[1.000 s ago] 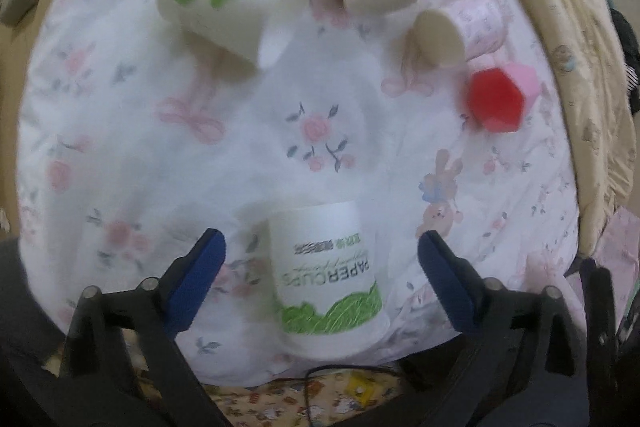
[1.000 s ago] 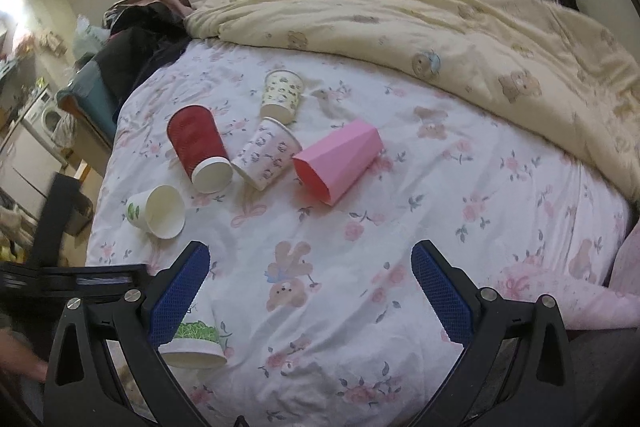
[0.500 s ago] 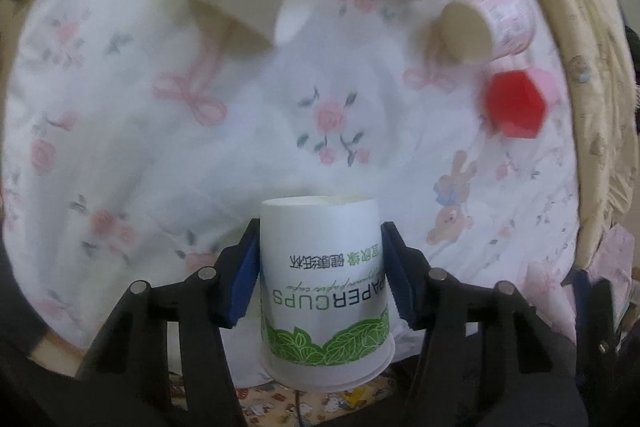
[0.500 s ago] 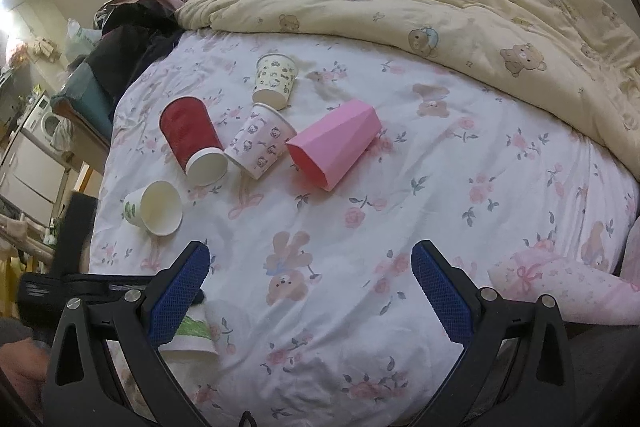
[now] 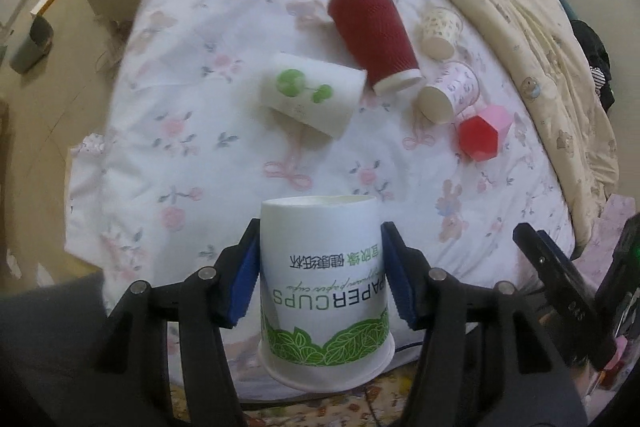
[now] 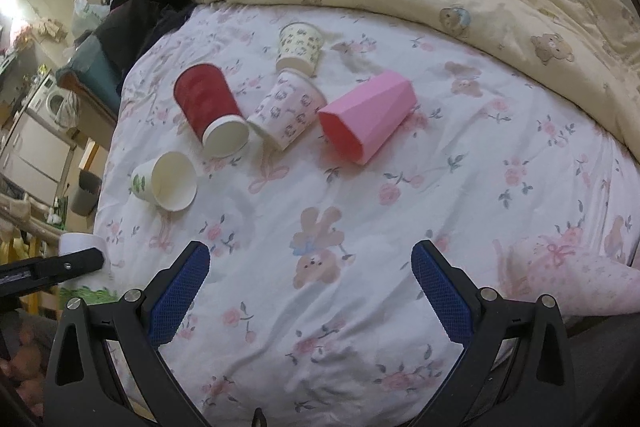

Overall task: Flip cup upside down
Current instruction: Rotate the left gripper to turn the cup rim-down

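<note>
The left gripper [image 5: 320, 283] pinched a white paper cup [image 5: 322, 287], mouth downward, above the floral bedsheet [image 5: 200, 131]. The right gripper [image 6: 310, 291] hung over the sheet, jaws spread and empty.

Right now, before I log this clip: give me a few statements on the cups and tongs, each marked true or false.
1. The left tongs are shut on the PAPERCUPS cup. True.
2. The right tongs hold the pink cup. False: they are open and empty; the pink cup lies on the bed sheet.
3. The red cup stands upright. False: it lies on its side.
4. The print on the PAPERCUPS cup reads upside down. True.
</note>
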The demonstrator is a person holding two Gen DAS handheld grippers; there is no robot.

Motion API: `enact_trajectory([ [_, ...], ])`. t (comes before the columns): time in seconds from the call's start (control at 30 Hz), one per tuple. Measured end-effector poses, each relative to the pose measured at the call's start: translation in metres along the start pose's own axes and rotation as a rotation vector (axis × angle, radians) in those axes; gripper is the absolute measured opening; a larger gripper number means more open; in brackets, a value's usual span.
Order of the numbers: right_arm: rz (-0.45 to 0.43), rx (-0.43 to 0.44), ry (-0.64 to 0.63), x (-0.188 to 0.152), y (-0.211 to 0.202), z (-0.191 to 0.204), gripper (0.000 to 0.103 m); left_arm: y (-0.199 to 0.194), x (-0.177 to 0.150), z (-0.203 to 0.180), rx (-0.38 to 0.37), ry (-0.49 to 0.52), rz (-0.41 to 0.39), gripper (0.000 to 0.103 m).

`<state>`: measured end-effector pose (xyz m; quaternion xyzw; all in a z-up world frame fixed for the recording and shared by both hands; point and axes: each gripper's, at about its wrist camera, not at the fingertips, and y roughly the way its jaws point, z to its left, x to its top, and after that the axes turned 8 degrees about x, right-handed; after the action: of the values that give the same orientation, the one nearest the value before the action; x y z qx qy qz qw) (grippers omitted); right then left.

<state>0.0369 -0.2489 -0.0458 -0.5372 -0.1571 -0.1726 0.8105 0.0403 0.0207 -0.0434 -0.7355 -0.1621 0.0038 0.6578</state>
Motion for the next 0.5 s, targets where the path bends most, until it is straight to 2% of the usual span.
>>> enact_trajectory([
  [0.17,0.018,0.022,-0.059,-0.003,0.007,0.015,0.103,0.007,-0.012,0.013,0.0,0.007,-0.036,0.053],
  [0.3,0.046,0.095,-0.078,-0.006,0.012,0.022,0.103,0.011,-0.013,0.016,-0.062,-0.038,-0.026,0.053],
  [0.4,0.063,0.099,-0.085,-0.009,0.016,0.024,0.103,0.0,-0.01,0.01,-0.044,-0.005,-0.082,0.053],
  [0.5,0.075,0.138,-0.079,-0.009,0.018,0.025,0.103,0.001,-0.008,0.011,-0.08,-0.022,-0.085,0.053],
])
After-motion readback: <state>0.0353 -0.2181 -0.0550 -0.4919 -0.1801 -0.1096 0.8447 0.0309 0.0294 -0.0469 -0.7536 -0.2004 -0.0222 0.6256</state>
